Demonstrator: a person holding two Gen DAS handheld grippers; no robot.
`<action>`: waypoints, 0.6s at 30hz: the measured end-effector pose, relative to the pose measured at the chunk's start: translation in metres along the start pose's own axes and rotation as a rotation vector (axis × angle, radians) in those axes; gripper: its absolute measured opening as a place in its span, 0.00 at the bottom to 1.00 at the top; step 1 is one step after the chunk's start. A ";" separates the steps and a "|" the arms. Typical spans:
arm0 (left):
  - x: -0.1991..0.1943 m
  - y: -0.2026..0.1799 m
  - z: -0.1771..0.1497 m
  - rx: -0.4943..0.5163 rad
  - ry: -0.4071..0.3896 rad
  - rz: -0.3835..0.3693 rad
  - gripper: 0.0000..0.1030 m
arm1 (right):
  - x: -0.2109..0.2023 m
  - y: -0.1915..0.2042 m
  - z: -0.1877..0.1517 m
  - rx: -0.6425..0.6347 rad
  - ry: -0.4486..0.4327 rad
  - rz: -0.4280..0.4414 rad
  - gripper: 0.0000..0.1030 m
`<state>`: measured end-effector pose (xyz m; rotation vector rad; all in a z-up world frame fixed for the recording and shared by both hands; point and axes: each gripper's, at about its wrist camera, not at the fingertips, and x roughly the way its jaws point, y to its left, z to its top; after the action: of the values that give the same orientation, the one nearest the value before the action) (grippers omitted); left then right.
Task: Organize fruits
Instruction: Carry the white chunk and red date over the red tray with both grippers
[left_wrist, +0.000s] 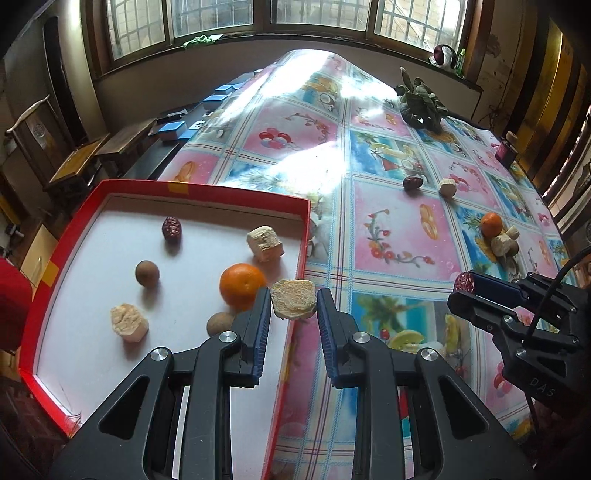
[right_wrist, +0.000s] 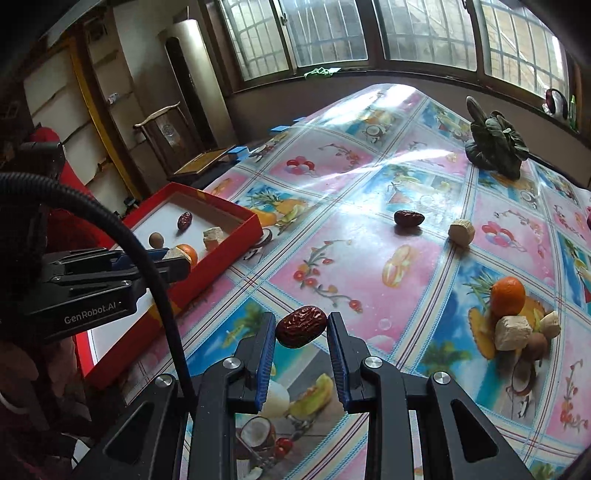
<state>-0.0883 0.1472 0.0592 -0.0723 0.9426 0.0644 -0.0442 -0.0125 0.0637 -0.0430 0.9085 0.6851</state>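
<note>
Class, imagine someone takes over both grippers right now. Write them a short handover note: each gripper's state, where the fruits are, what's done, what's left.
Left gripper: shut on a pale dried chunk, above the near edge of the red tray.
Right gripper: shut on a red date, above the table.
Done: the tray holds a date, an orange, two brown round fruits and two pale chunks.
Left: drop both held pieces in; then the table's date, the lone chunk and the pile beside the other orange.

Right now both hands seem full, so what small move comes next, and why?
Probably ease the left gripper further over the red tray and release its pale chunk: it hangs right at the tray's edge, with bare floor beside the orange.
</note>
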 end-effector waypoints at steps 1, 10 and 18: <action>-0.002 0.003 -0.003 -0.006 -0.002 0.001 0.24 | 0.000 0.003 -0.002 0.000 0.002 0.003 0.26; -0.019 0.026 -0.015 -0.018 -0.051 0.064 0.24 | -0.001 0.040 -0.004 -0.043 -0.003 0.022 0.26; -0.021 0.051 -0.026 -0.053 -0.049 0.081 0.24 | 0.006 0.069 0.002 -0.098 0.002 0.041 0.26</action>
<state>-0.1262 0.1948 0.0588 -0.0814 0.8948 0.1661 -0.0789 0.0464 0.0775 -0.1127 0.8792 0.7672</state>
